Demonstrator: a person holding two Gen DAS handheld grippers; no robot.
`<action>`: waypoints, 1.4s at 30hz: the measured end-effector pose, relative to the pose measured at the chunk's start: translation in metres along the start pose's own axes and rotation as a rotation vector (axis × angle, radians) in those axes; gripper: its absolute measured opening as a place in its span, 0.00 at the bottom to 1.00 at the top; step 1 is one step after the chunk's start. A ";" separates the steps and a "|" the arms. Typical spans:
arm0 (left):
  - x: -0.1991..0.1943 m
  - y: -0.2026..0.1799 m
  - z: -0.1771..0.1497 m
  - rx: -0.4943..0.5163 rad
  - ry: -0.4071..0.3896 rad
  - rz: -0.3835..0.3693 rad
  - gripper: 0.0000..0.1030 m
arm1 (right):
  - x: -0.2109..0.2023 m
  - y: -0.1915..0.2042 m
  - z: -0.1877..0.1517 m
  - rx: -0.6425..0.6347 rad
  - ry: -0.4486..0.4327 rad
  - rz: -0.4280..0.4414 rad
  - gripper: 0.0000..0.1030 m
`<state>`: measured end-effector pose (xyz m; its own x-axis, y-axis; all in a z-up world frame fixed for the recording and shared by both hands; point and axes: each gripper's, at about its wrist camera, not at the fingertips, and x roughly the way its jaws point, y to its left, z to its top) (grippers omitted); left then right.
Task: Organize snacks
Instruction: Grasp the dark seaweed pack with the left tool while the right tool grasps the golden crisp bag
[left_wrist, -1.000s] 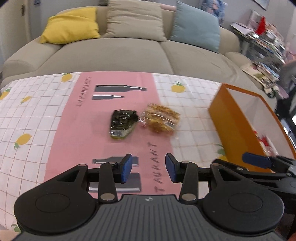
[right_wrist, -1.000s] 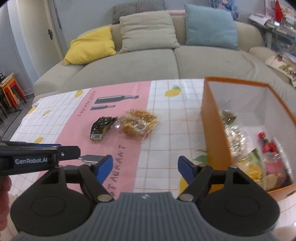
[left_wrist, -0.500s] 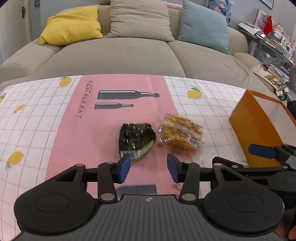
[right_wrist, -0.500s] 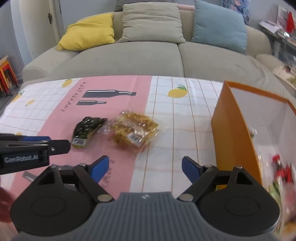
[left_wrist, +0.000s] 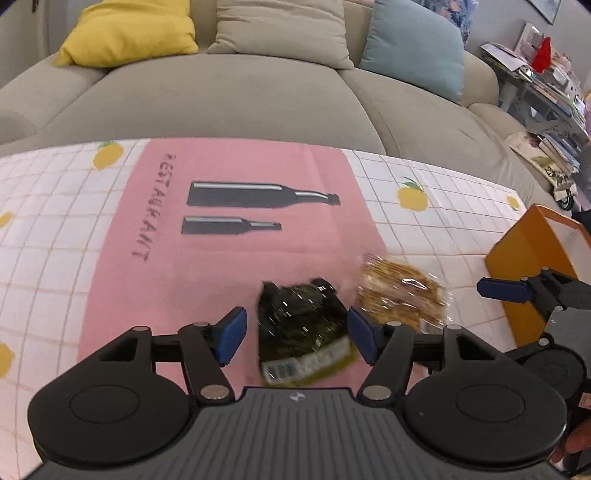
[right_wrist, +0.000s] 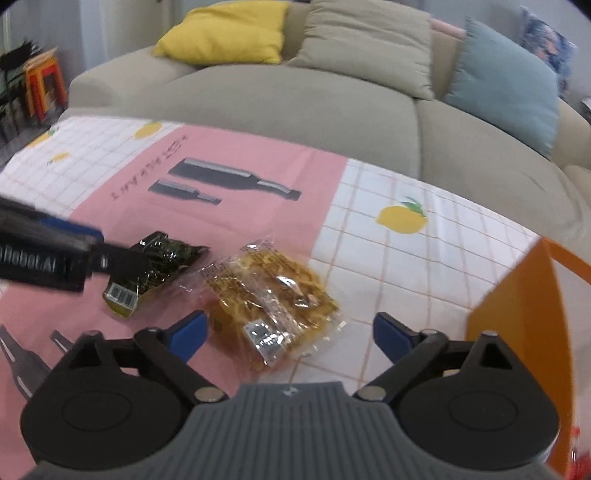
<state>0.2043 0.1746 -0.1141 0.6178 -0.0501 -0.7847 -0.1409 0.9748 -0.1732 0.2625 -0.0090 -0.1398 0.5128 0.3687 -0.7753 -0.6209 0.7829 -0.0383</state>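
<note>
Left gripper (left_wrist: 297, 330): fingers just spread wide, straddling dark snack packet (left_wrist: 304, 334), not pressing it. Packet flat on bench (left_wrist: 55, 229), on pink strip.
Risk: crinkly film slips or slides away if fingers close high; right finger near yellow snack bag (left_wrist: 400, 297), could snag its edge, drag both.
Right gripper (right_wrist: 290, 336): fingers just opened wide, yellow bag between them, no contact.
Risk: two grippers crowd each other, may collide.
Room: open bench left and far side; orange box (right_wrist: 517, 321) wall close on right, sofa (right_wrist: 295, 96) beyond far edge.
</note>
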 end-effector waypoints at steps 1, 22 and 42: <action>0.003 0.001 0.001 0.018 0.001 0.000 0.73 | 0.005 0.002 0.001 -0.021 0.008 0.011 0.94; 0.057 0.004 0.005 -0.040 0.056 0.013 0.71 | 0.054 0.016 0.007 -0.099 0.020 0.013 0.97; 0.006 -0.034 -0.062 0.038 0.131 0.018 0.37 | -0.020 0.032 -0.068 0.023 0.033 -0.091 0.72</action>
<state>0.1651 0.1275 -0.1495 0.5088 -0.0579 -0.8590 -0.1200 0.9832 -0.1373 0.1916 -0.0256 -0.1683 0.5467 0.2790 -0.7895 -0.5584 0.8240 -0.0955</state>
